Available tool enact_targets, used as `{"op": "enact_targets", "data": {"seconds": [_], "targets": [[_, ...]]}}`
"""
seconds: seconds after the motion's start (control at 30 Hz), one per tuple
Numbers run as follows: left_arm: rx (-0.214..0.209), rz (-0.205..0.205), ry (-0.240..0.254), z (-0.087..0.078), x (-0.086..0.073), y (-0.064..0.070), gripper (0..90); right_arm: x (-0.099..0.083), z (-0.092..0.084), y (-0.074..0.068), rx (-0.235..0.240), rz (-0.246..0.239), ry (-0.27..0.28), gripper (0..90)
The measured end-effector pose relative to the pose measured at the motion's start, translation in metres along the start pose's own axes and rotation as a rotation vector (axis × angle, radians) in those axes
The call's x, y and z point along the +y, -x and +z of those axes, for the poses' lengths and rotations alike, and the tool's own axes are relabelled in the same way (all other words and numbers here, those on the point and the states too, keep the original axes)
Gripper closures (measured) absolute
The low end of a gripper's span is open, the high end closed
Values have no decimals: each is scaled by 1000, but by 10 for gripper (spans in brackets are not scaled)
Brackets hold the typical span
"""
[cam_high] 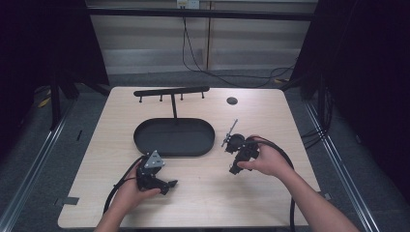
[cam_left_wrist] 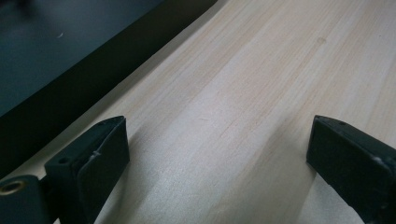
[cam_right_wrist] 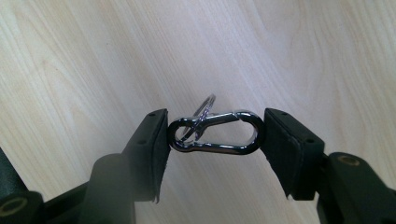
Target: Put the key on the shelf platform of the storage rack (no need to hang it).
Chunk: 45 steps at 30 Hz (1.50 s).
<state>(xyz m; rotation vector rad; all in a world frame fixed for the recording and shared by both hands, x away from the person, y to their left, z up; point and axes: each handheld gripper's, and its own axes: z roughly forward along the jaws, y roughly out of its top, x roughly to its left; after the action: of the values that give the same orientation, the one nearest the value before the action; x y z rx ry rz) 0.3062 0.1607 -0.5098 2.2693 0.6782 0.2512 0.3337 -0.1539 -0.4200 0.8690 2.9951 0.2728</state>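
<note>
A silver carabiner clip (cam_right_wrist: pixel 219 149) with a thin key ring (cam_right_wrist: pixel 205 105) threaded through its small end is clamped lengthwise between the black pads of my right gripper (cam_right_wrist: pixel 215 133), a little above the wooden table (cam_right_wrist: pixel 303 56). In the high view the right gripper (cam_high: pixel 232 155) is at the table's right-centre, in the person's right hand. My left gripper (cam_high: pixel 164 183) rests low near the front left, just in front of the black oval tray (cam_high: pixel 145 140). Its jaws (cam_left_wrist: pixel 217 144) stand wide apart over bare wood, nothing between them, with the tray's wall (cam_left_wrist: pixel 70 88) at the upper left.
A black T-shaped rack (cam_high: pixel 171 91) with several pegs rises behind the tray. A small dark round hole (cam_high: pixel 232 100) sits at the back right of the table. Cables trail from both grippers toward the front edge, and dark curtains flank the table.
</note>
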Motion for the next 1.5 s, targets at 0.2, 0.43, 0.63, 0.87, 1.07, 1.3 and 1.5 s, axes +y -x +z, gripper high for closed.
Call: {"op": "enact_targets", "data": {"seconds": [0.2, 0.43, 0.63, 0.87, 1.07, 1.3, 1.5], "targets": [[0, 1, -1, 0, 0, 0, 54, 9, -2, -2, -3, -8, 2, 423], [0, 1, 0, 0, 0, 0, 55, 15, -2, -2, 2, -6, 3, 423], [0, 1, -1, 0, 0, 0, 54, 19, -1, 1, 2, -1, 1, 422], [0, 1, -1, 0, 0, 0, 54, 26, -6, 2, -2, 1, 5, 422], [1, -9, 9, 0, 0, 1, 54, 34, -8, 3, -2, -4, -2, 423], [2, -7, 9, 0, 0, 0, 54, 42, -12, 3, -7, 2, 0, 423], [2, -8, 9, 0, 0, 0, 54, 48, -14, 3, -5, -10, -1, 423]]}}
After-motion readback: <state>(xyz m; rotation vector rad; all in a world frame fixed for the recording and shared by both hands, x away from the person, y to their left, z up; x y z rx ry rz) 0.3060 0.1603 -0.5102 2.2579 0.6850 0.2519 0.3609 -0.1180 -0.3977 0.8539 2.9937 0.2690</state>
